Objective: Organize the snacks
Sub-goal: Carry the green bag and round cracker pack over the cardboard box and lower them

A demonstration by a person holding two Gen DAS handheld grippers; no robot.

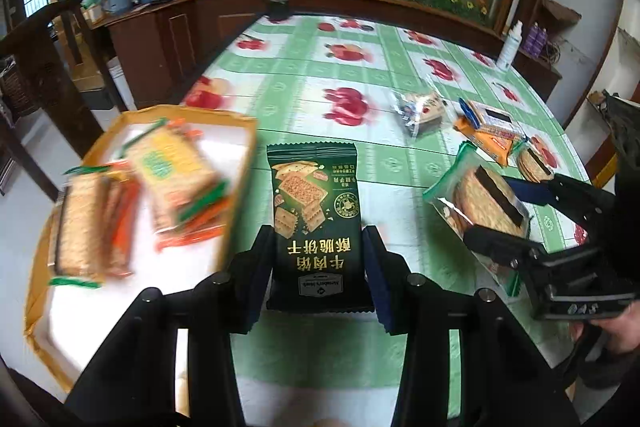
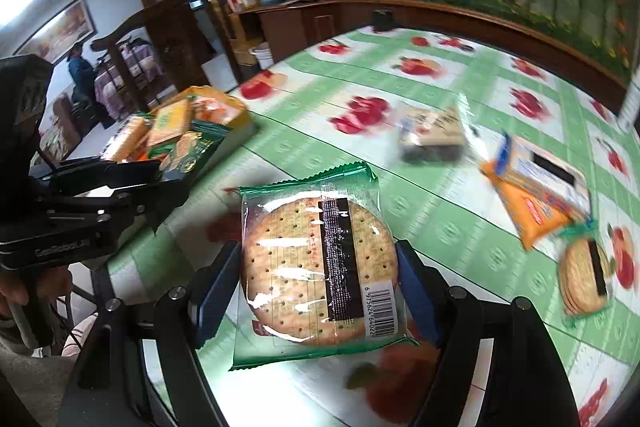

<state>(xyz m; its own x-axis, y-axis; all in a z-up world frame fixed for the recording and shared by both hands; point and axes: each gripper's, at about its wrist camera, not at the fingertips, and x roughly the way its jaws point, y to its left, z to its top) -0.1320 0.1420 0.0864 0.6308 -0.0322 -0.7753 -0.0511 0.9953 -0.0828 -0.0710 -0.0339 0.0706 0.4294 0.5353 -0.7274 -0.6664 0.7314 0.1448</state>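
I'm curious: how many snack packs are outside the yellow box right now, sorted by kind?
Round cracker packs: 2, the held round pack and the loose round pack
Dark green biscuit packet: 1
Orange cracker pack: 1
Clear-wrapped beige snack: 1
Total: 5

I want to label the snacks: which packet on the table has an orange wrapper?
The orange cracker packet, lying flat on the tablecloth right of the right gripper. The round-biscuit packets beside it have green-edged clear wrappers.

left gripper (image 1: 316, 259) clamps dark green cracker packet (image 1: 314, 211) | cardboard tray (image 1: 52, 303) left, holding snacks
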